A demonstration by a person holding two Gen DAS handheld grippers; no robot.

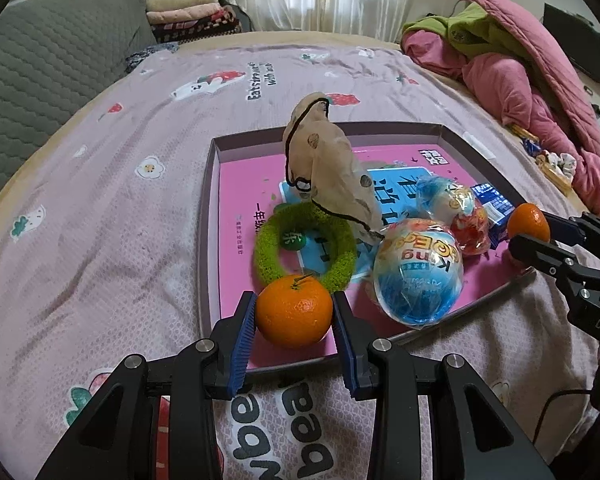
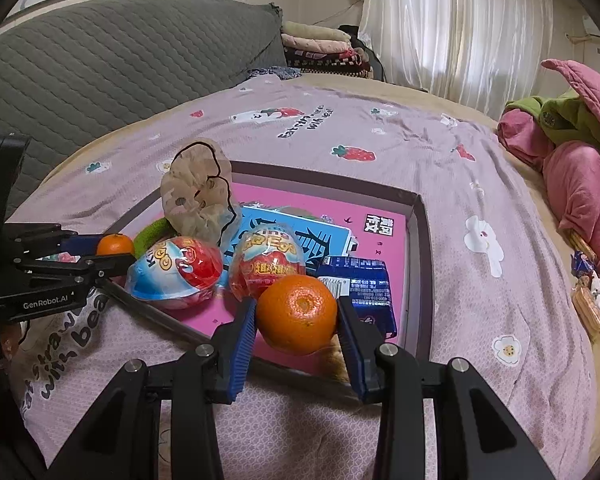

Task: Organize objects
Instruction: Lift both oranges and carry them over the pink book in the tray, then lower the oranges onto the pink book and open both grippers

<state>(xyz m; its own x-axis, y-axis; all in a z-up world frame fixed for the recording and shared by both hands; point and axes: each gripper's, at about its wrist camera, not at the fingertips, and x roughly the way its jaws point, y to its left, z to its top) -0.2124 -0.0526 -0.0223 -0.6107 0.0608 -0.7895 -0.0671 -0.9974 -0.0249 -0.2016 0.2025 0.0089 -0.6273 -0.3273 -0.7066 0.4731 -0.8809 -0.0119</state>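
Both grippers are carrying fruit over the near edge of the shallow pink-lined tray (image 1: 440, 130) lying on the bed (image 1: 100, 220). The left gripper (image 1: 294, 312) is clamping one mandarin (image 1: 294, 311) at lower centre of its view; the right gripper (image 2: 297, 316) is squeezing a second mandarin (image 2: 297, 314) likewise. Already sitting inside the tray are two wrapped toy eggs (image 2: 176, 272), a green ring (image 1: 304, 252), a beige pouch (image 1: 332, 168) and a blue packet (image 2: 356, 292). Judging by this, sorting is well along; releasing both mandarins is remaining.

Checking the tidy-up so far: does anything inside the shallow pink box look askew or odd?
Only the crumpled beige cloth pouch: it stands bunched on end, leaning over the fuzzy green ring, while the rest lies flat.
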